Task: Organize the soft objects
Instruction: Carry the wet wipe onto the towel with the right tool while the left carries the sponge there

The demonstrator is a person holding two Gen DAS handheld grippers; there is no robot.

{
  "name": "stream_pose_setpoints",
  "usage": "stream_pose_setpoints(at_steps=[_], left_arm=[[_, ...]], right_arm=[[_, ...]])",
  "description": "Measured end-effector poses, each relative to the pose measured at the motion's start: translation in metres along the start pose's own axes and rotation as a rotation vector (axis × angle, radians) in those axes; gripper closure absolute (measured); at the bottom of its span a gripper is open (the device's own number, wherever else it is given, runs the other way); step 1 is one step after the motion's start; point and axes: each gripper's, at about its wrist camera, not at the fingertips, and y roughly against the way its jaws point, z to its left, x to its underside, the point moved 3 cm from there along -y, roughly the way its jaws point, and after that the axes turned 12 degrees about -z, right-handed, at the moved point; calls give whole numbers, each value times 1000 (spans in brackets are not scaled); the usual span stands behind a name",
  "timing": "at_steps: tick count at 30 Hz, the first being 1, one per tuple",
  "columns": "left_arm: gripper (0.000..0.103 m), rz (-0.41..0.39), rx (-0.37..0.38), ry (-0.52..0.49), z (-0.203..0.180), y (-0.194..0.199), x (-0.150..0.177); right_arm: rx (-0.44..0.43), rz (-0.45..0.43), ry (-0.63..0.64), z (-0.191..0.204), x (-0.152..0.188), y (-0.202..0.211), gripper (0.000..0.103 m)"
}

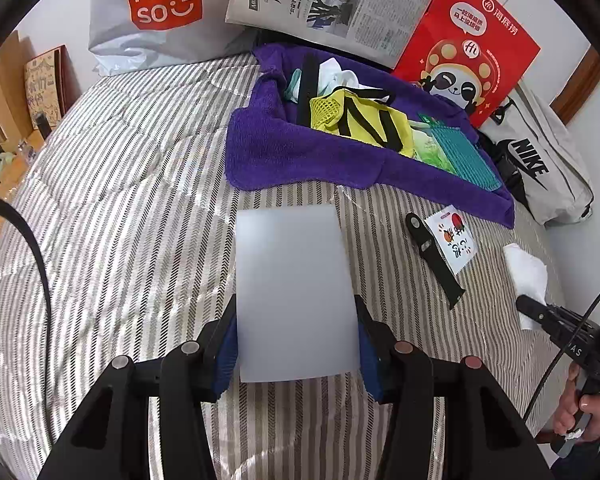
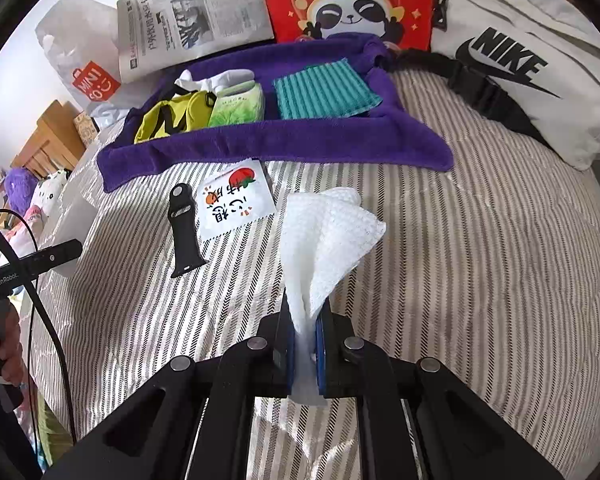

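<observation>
Left wrist view: your left gripper (image 1: 296, 328) has its jaws partly closed on a pale grey sheet (image 1: 294, 292), the blue pads pressing its two side edges; the sheet reaches forward over the striped bed cover (image 1: 120, 208). Ahead lies the purple towel (image 1: 300, 152), edges turned up like a tray. On it: a yellow mesh bag (image 1: 360, 116), white cloth (image 1: 340, 74), a green packet (image 1: 432, 148), a teal ribbed cloth (image 1: 472, 160). A black strap (image 1: 432, 256) and a printed sachet (image 1: 454, 244) lie on the bed just short of the towel.

Right wrist view: your right gripper (image 2: 304, 344) has its jaws pinched narrow on a white paper towel (image 2: 324, 236), which fans out forward of the tips, near the sachet.
</observation>
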Motion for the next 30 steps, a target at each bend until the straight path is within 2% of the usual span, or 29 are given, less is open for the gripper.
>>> stream_pose_setpoints(at_steps=[13, 18, 30], left_arm=[[54, -48, 36, -45, -25, 25, -24], [54, -73, 37, -63, -29, 30, -41], [54, -86, 73, -84, -36, 2, -94]], right_arm=[[-5, -62, -10, -6, -18, 35, 95], [-6, -73, 0, -3, -31, 36, 95], [-14, -112, 40, 15, -94, 17, 95]])
